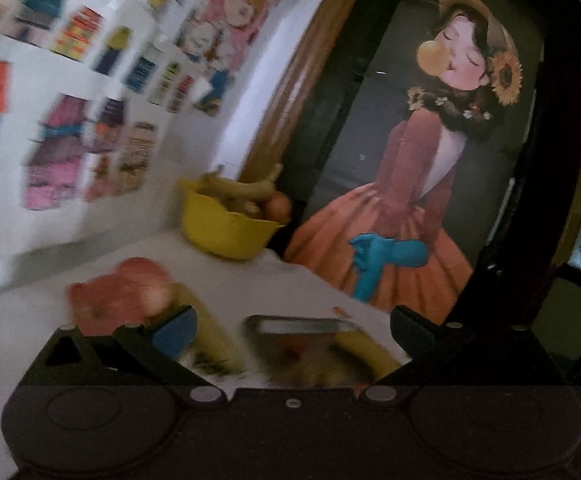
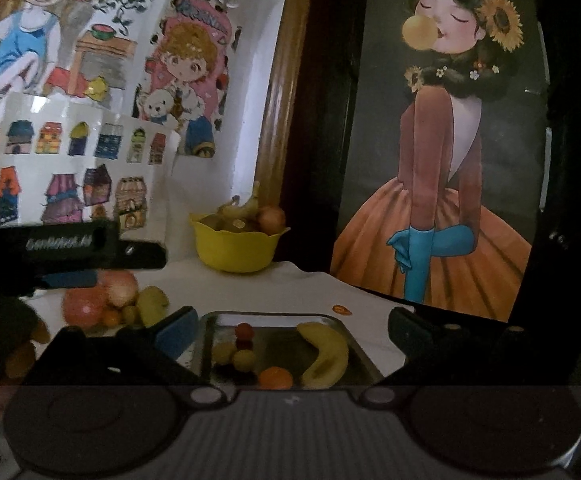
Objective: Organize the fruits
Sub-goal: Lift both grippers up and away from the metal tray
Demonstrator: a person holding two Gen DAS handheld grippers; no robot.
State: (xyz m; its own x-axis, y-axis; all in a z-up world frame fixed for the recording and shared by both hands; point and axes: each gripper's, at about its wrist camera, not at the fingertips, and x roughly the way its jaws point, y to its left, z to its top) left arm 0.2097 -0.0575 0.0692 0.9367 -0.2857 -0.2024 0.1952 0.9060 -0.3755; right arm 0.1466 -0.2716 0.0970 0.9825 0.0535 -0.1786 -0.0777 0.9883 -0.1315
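Note:
My right gripper (image 2: pixel 290 332) stands open above the near edge of a metal tray (image 2: pixel 266 314), with nothing between its fingers. A banana (image 2: pixel 326 356), an orange (image 2: pixel 275 378) and several small round fruits (image 2: pixel 242 356) lie in the tray. To the tray's left, a loose pile of fruit (image 2: pixel 102 296) sits on the white cloth. At the back stands a yellow bowl (image 2: pixel 234 248) holding bananas and an apple. My left gripper (image 1: pixel 290 328) is open and empty too, and its view is blurred. That view shows the tray (image 1: pixel 298 320), the fruit pile (image 1: pixel 130 292) and the bowl (image 1: pixel 226 228).
A large framed picture (image 2: pixel 442 160) leans upright behind the tray on the right. Posters (image 2: pixel 70 152) cover the white wall on the left. The black body of the left gripper (image 2: pixel 66 244) juts in over the fruit pile. A small orange sticker (image 2: pixel 342 309) lies on the cloth.

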